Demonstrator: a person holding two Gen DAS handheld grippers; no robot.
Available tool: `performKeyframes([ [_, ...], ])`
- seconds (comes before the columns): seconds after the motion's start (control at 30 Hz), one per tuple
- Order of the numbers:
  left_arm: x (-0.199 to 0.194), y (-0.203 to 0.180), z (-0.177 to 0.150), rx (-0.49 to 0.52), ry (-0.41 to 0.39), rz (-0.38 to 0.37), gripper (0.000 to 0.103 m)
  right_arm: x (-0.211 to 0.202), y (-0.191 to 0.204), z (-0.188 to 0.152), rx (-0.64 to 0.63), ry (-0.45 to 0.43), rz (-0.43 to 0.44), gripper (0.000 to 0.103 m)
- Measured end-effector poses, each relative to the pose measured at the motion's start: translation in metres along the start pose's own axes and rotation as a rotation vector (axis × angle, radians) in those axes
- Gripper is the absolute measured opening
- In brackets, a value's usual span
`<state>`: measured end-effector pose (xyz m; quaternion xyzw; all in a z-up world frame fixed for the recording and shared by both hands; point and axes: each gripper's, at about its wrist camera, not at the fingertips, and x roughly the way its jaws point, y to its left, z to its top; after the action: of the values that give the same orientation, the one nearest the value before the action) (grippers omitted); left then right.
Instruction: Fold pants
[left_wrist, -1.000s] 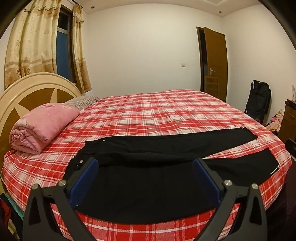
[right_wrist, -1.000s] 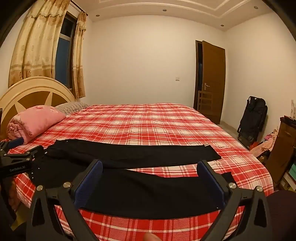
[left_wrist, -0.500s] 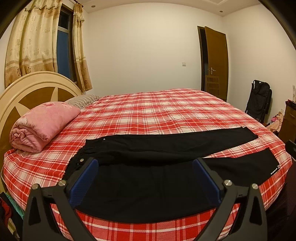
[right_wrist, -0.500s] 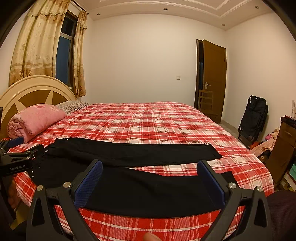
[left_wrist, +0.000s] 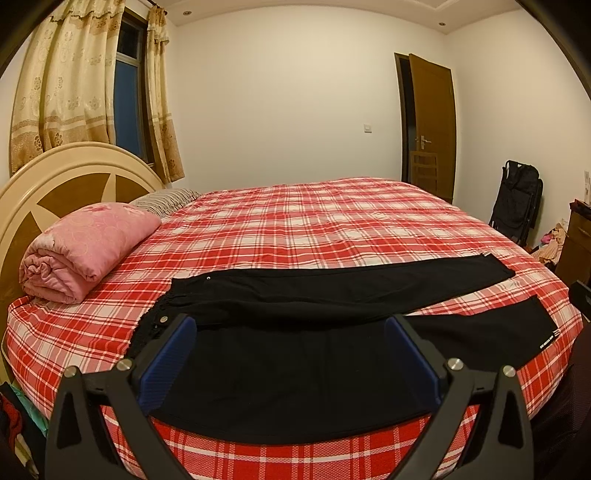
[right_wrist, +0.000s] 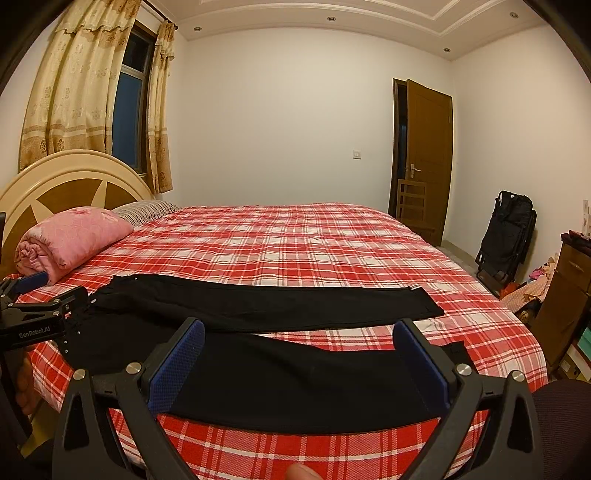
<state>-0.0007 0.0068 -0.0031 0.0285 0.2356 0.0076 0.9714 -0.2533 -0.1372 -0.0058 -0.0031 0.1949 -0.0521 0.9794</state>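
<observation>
evidently pre-fold: black pants (left_wrist: 332, 295) lie spread along the bed's (left_wrist: 314, 229) near edge, left claw (left_wrist: 291, 354) and right claw (right_wrist: 299, 362) both apart and empty; next, probably grip the near leg.

- pants (left_wrist: 332, 295) are lying along the bed's (left_wrist: 314, 229) near edge, waist leftward;
- rolled quilt (left_wrist: 85, 251) is sitting left, before the headboard (left_wrist: 33, 192);
- door (left_wrist: 432, 125) is standing behind, right.

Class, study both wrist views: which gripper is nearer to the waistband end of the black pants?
Left. The left gripper hovers right beside the waistband end of the black pants, near the pink quilt. The right gripper sits farther along, over the near leg toward the cuffs.
</observation>
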Motion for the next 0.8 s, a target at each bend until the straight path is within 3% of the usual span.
performKeyframes([
  [0.8,-0.0001,-0.0002,-0.0003,0.0,-0.001,0.002,0.103,0.0004,0.0025,-0.0006,-0.004,0.003,0.001,0.102],
])
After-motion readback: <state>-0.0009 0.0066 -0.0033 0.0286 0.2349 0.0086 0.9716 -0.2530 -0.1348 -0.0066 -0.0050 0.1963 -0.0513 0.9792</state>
